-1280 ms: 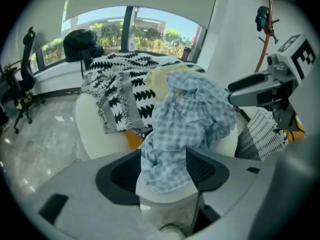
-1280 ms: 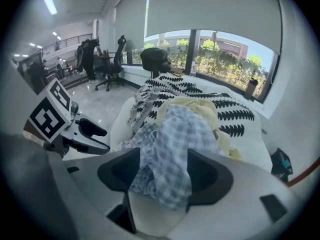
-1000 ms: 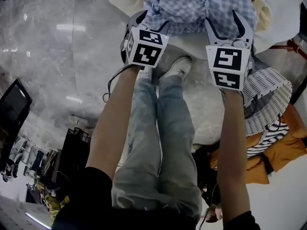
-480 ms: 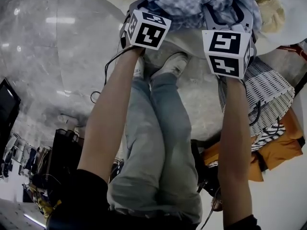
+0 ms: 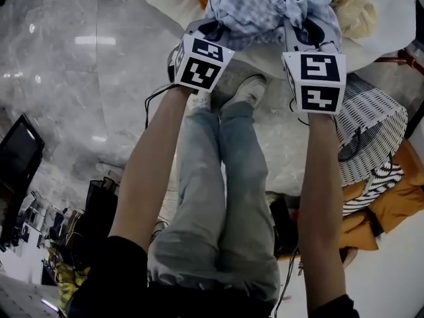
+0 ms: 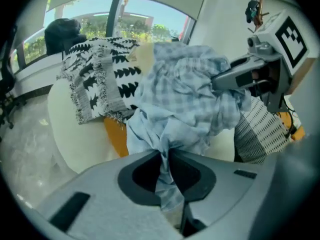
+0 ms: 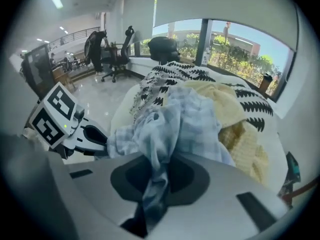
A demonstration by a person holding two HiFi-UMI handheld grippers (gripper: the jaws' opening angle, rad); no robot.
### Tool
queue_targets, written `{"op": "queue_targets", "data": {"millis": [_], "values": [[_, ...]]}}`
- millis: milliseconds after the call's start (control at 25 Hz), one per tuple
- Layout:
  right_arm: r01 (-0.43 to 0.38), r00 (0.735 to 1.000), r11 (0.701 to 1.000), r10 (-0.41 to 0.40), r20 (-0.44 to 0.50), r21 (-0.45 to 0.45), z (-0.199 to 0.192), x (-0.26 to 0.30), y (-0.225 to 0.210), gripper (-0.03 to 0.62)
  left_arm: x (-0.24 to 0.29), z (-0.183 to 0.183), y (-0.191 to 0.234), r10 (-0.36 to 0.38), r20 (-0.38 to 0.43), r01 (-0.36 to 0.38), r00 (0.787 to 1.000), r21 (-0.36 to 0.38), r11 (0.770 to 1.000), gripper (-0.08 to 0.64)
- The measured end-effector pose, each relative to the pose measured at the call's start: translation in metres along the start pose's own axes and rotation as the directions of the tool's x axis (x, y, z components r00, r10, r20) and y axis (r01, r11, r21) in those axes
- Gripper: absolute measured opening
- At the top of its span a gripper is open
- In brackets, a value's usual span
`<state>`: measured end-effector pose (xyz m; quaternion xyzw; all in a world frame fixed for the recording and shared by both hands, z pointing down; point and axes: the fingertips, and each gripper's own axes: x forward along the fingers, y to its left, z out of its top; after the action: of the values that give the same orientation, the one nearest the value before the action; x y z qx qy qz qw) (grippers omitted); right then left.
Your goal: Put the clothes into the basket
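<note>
since both the left gripper (image 6: pixel 165 176) and right gripper (image 7: pixel 156 181) have just closed on the blue checked shirt (image 5: pixel 265 5) atop the clothes pile (image 6: pixel 100 79), lift together, keep it bunched, clear the basket (image 5: pixel 374 134) rim.

shirt (image 5: pixel 265 8) pale blue-white check; blanket (image 6: pixel 97 76) black-white zigzag; knit (image 7: pixel 245 134) cream-yellow; basket (image 5: pixel 371 134) white, black dashes.

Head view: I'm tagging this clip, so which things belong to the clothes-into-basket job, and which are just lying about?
Job in hand: blue checked shirt; left gripper and right gripper, whose jaws have just closed on it; woven basket; cream knit, likely next.
Lying about: dark screen; office chair.
</note>
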<state>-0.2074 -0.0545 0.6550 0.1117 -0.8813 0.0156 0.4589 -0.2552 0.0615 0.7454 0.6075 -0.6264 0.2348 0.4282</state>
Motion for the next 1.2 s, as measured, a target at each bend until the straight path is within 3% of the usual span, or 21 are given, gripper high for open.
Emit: {"op": "queue_targets", "data": {"millis": [240,440,600,760,920,1040,1200], "values": [[-0.002,0.994,0.993,-0.010,0.106,0.116,0.032,-0.070,0.024,0.048,-0.077,0.041,-0.005,0.004,0.089,-0.001,0.996,-0.030,1.000,0.043],[-0.006,0.979,0.972,-0.042,0.200,0.237,0.053,-0.140,0.036,0.048,-0.145,0.070,-0.025,-0.006,0.144,0.005,0.990,0.011,1.000,0.043],[0.009,0.958,0.935,-0.109,0.264,0.355,0.067,-0.192,0.034,0.048,-0.194,0.098,-0.042,-0.037,0.181,0.025,0.983,0.072,0.997,0.041],[0.033,0.936,0.888,-0.188,0.298,0.458,0.075,-0.242,0.022,0.048,-0.235,0.130,-0.069,-0.092,0.204,0.065,0.975,0.137,0.988,0.041],[0.086,0.898,0.825,-0.307,0.315,0.559,0.065,-0.302,-0.005,0.048,-0.260,0.173,-0.125,-0.183,0.221,0.124,0.958,0.255,0.959,0.043],[0.127,0.861,0.767,-0.400,0.314,0.628,0.046,-0.353,-0.024,0.048,-0.274,0.198,-0.177,-0.256,0.227,0.172,0.940,0.336,0.926,0.043],[0.203,0.793,0.676,-0.538,0.286,0.709,0.011,-0.415,-0.054,0.048,-0.277,0.233,-0.251,-0.374,0.222,0.254,0.901,0.428,0.867,0.043]]}}
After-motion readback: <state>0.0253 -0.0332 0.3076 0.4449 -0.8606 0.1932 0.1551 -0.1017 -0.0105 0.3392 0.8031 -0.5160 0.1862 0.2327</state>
